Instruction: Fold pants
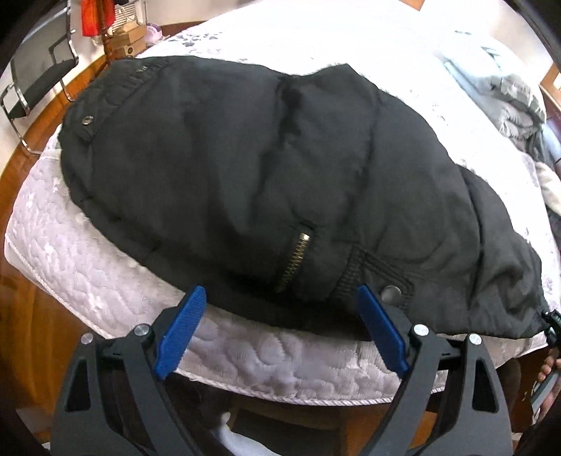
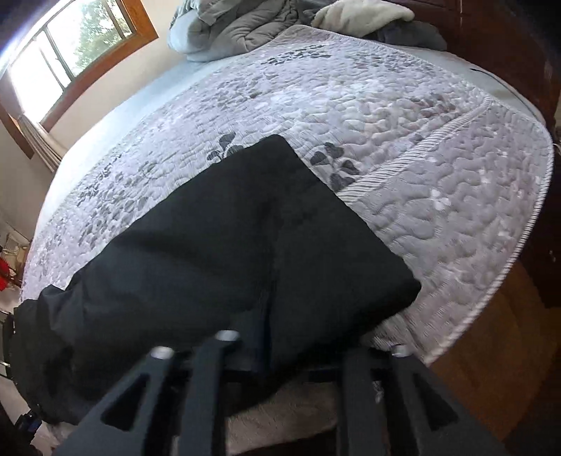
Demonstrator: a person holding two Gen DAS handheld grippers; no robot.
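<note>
Black pants (image 1: 245, 182) lie spread on the quilted bed, with a brass zipper (image 1: 294, 256) and a snap button (image 1: 392, 291) near the front edge. My left gripper (image 1: 280, 308) is open, its blue pads (image 1: 180, 329) on either side of the waistband edge, holding nothing. In the right wrist view the pants' leg end (image 2: 245, 245) lies over my right gripper (image 2: 280, 354). Its fingertips are hidden under the cloth, so I cannot tell how its jaws stand.
The bed has a pale floral quilt (image 2: 403, 140). Grey bedding (image 2: 245, 24) is piled at the far end under a window (image 2: 70, 45). A black chair (image 1: 38, 77) stands by the bed's left side on a wooden floor (image 2: 491, 350).
</note>
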